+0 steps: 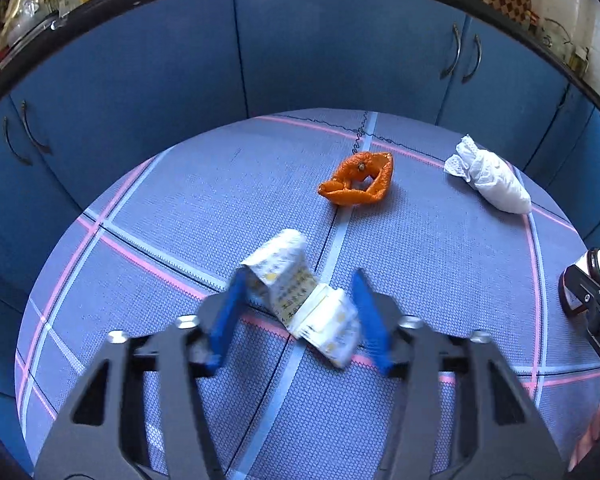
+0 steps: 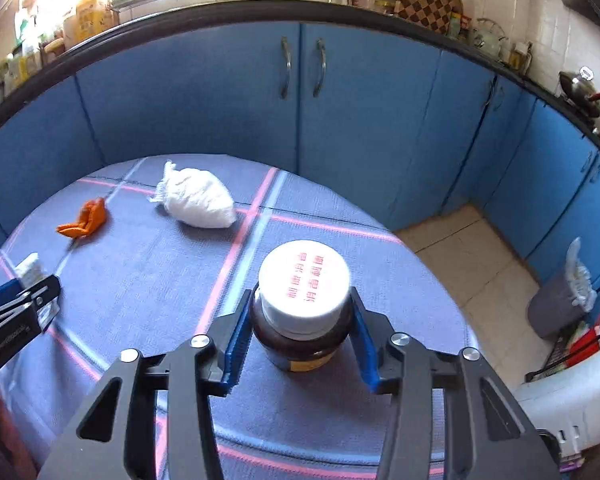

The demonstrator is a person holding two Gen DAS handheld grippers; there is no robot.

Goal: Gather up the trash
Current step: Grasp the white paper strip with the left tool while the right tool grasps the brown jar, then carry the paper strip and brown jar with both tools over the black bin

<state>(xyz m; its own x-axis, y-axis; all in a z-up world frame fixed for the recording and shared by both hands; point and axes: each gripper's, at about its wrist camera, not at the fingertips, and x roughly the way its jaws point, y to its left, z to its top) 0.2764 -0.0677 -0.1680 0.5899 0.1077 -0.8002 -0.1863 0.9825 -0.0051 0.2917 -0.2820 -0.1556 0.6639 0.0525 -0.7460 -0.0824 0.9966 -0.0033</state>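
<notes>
The left claw (image 1: 296, 312) points down at the round surface (image 1: 180, 208) covered in a blue cloth with pink and pale stripes. Between its 2 blue fingers (image 1: 230, 312) lies a crumpled white carton (image 1: 300, 292) printed with yellow dots and dark text. The left finger touches the carton's upper fold; the right finger stands just beside its lower end, and motion blur there makes it hard to say whether it presses, so the grip is likely but not certain. No earlier view is at hand to compare.

Ahead of this claw, further across the cloth, lies an orange peel (image 1: 358, 180), curled open. Ahead and to the right sits a wadded white tissue (image 1: 490, 182), well apart from the peel. At the far right edge the other claw shows with a white-capped bottle.

The right claw (image 2: 300, 328) is clenched on a brown bottle (image 2: 300, 340) that stands upright on the cloth, its white cap (image 2: 304, 280) bearing red characters. Both blue fingers (image 2: 236, 344) press the bottle's shoulder just under the cap. Ahead and to the left of this claw lie the tissue (image 2: 198, 200) and, further left, the peel (image 2: 86, 220). At the left edge the left claw (image 2: 18, 300) shows beside the carton (image 2: 30, 266). To the right, on the tiled floor, stands a grey bin (image 2: 556, 308) with a white liner
</notes>
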